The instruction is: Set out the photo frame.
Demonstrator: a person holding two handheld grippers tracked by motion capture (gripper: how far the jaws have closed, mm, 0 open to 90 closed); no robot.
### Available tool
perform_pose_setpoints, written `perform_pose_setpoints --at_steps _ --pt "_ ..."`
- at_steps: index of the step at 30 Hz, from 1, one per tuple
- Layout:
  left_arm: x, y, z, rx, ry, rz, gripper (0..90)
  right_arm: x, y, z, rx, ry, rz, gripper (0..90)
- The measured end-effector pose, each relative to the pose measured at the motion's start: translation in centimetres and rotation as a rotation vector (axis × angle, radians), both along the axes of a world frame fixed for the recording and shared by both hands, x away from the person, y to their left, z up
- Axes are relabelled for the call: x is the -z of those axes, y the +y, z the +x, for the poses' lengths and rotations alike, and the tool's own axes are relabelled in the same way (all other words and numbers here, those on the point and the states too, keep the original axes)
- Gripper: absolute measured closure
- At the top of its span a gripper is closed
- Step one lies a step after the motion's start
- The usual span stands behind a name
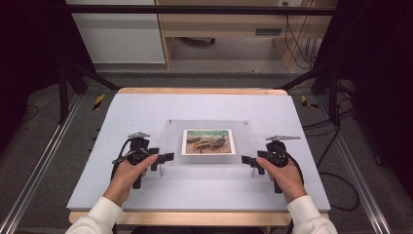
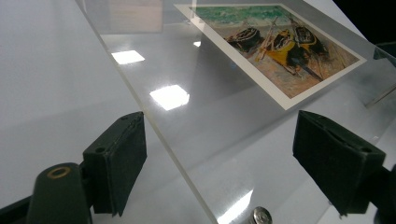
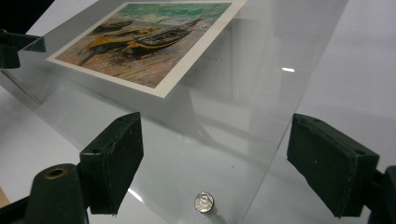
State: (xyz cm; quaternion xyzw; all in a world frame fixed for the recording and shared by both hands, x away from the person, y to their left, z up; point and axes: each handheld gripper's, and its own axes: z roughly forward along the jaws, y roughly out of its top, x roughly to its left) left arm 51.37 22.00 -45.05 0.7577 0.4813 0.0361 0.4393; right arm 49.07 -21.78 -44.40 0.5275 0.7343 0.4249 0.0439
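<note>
high view: both hand-held grippers (image 1: 164, 158) (image 1: 247, 161) flank acrylic frame (image 1: 208, 127).

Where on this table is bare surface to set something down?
Free: the table strip behind the clear panel, and the front strip between both forearms. Crowded: the panel's side edges, where the left gripper and right gripper stand.

— What do you have along the left gripper (image 2: 219, 154)?

— I see its two black pads (image 2: 119, 158) standing wide apart, nothing pressed between them. A clear acrylic panel (image 2: 196, 116) runs between them, its near edge crossing diagonally toward the bottom.

— Anything on the panel?

— A print of boats on a beach (image 2: 275, 46), white-bordered, lies toward the upper right. A small silver stud (image 2: 261, 216) sits at the panel's near corner. I see ceiling lights reflected on the panel, and the white table surface (image 2: 46, 84) at left.
</note>
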Motion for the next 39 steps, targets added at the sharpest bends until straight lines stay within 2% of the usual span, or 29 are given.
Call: perform_pose_setpoints --at_steps 4,14,21,30,35,39 --pt "0.15 -0.01 0.06 0.01 0.023 -0.024 17.2 0.1 -0.05 0.1 0.0 0.005 0.008 18.5" --pt "0.18 -0.02 0.16 0.01 0.021 -0.024 17.3 0.17 -0.15 0.13 -0.004 0.016 0.019 17.7" --pt "0.15 0.01 0.2 0.015 0.023 -0.022 17.2 0.37 -0.28 0.17 -0.022 0.045 0.056 16.8" --pt "0.16 0.09 0.31 0.024 0.023 -0.021 17.4 0.36 -0.18 0.16 -0.014 0.041 0.05 17.4" --pt "0.02 -0.11 0.3 0.007 0.021 -0.007 18.1 0.27 -0.18 0.05 0.007 0.037 0.044 20.6" --pt "-0.11 -0.25 0.39 -0.003 0.019 0.006 18.8 0.2 -0.16 -0.01 0.023 0.014 0.043 23.5"
